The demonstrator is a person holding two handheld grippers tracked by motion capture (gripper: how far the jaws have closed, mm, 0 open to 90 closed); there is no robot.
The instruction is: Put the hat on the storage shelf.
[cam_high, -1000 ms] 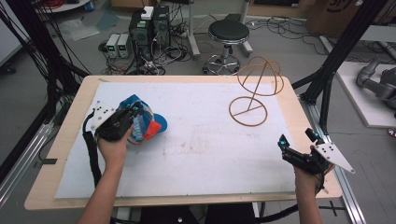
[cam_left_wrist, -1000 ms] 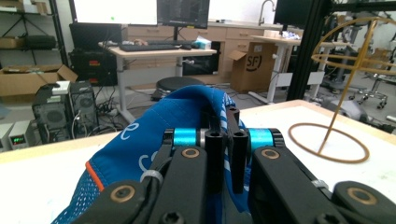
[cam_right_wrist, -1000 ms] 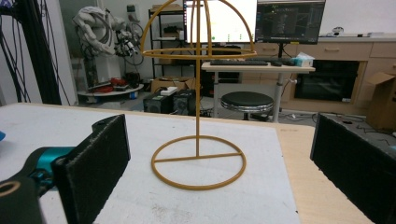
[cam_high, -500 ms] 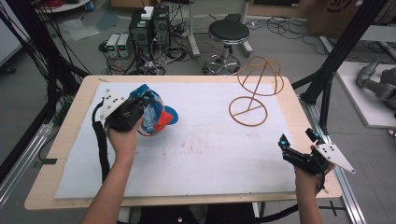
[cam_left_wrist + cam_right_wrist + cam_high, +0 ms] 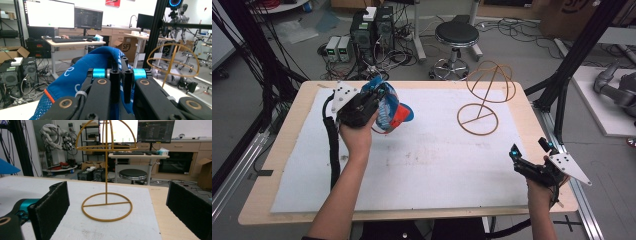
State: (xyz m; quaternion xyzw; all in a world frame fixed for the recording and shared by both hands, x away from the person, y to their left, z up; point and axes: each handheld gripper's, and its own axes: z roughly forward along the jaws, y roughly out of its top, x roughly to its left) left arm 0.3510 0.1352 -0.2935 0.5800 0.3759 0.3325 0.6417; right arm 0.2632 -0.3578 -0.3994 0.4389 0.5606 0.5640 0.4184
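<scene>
Cap point(image 5: 75, 72) folds hid left gripper point(image 5: 119, 75) jaw tips. Cap's lower part was cut by bottom edge. Wire stand point(image 5: 107, 170) top was cut by upper edge.

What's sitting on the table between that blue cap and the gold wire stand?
Nothing. In the high view, only bare white mat lies between the cap and the stand.

One blue cap point(image 5: 389, 105), one wire stand point(image 5: 484, 97), two claws.

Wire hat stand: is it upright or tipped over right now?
Upright. The wire hat stand has its ring base flat on the white mat, its centre post rising straight to the dome frame, and nothing touching it.
</scene>
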